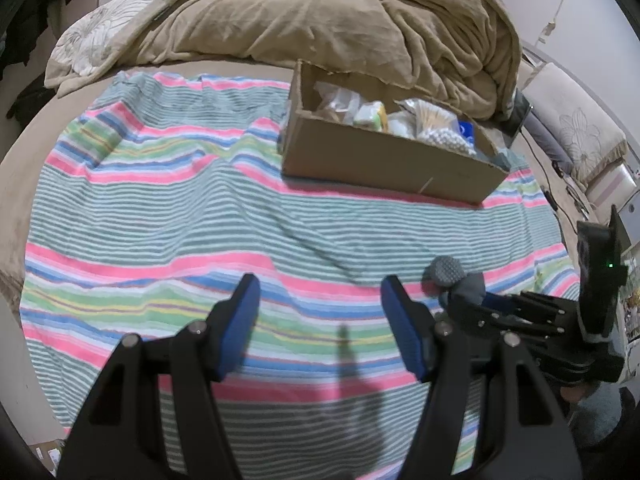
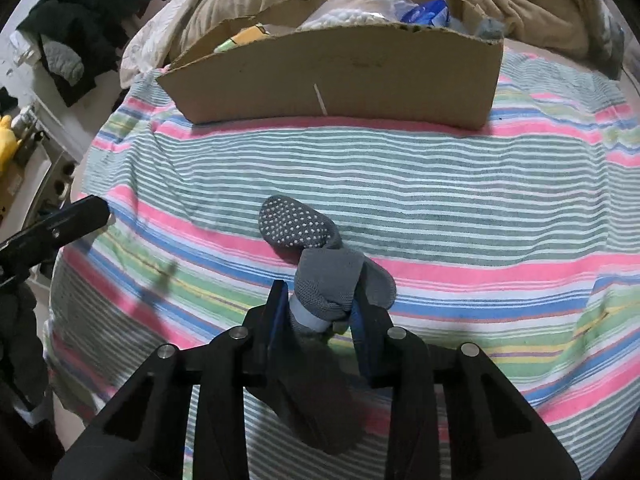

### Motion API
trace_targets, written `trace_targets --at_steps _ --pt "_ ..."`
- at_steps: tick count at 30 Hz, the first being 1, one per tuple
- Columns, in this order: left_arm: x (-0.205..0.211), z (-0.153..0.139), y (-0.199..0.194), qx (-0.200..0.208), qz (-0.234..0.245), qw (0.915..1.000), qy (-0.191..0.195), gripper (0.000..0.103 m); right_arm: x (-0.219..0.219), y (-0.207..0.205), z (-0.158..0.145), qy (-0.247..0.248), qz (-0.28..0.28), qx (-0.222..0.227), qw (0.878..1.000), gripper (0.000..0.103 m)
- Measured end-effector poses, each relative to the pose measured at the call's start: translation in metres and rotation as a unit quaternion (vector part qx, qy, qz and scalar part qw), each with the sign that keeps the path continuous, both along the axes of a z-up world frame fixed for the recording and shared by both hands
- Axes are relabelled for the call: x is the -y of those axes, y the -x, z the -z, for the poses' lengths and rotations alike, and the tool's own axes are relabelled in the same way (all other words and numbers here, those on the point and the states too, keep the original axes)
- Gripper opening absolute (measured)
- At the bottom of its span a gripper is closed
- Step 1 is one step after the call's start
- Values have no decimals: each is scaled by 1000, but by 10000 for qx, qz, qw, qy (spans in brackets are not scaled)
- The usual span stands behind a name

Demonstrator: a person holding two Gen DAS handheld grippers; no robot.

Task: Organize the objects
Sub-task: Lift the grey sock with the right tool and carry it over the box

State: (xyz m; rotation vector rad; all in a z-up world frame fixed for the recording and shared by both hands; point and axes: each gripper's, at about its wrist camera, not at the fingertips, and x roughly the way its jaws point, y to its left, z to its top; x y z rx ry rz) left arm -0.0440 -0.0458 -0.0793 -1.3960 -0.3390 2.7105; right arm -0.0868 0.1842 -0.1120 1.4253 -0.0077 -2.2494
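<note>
My right gripper (image 2: 318, 308) is shut on a grey sock (image 2: 320, 280) with white grip dots on its sole, held just above the striped cloth (image 2: 440, 200). The sock (image 1: 448, 272) also shows in the left wrist view, with the right gripper (image 1: 472, 300) at the lower right. My left gripper (image 1: 318, 312) is open and empty over the striped cloth (image 1: 200, 220). A cardboard box (image 1: 384, 160) stands at the far side of the cloth and holds cotton swabs (image 1: 436, 124) and several packets. The box (image 2: 340, 76) is straight ahead in the right wrist view.
A tan blanket (image 1: 320, 20) is heaped behind the box. A floral pillow (image 1: 100, 28) lies at the far left. Dark clothes (image 2: 80, 20) hang at the left in the right wrist view. Furniture and cables (image 1: 560, 160) stand at the right of the bed.
</note>
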Motion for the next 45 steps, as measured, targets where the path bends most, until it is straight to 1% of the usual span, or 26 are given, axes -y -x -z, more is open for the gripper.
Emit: trace_targets --at_steps 6,9,13,20,25,36,40,45 --pt "0 -4 2 -52 0 10000 21 65 3 -2 -15 187 -123 -127 9997 30" --pt "2 -7 3 -84 -30 10000 31 65 2 -1 -28 270 -162 -273 9991 30" --pt "5 -14 7 -162 -81 9998 -85 65 2 4 -47 391 -178 -473 9980 30" --pt "1 -25 18 -297 12 9995 -100 65 -1 17 -76 528 -188 -772 9954 30" --pt "4 -29 29 -398 -3 9992 -79 65 4 33 -92 560 -224 -938 9938 30" --pt "11 -42 64 -616 -21 9981 16 65 19 69 -117 708 -317 -1228 9894 30" --pt "13 -40 73 -612 -20 9981 -17 65 26 87 -125 672 -383 -1373 9875 30" --pt "16 -32 81 -552 -56 9984 -74 65 37 112 -125 610 -435 -1473 9862 30"
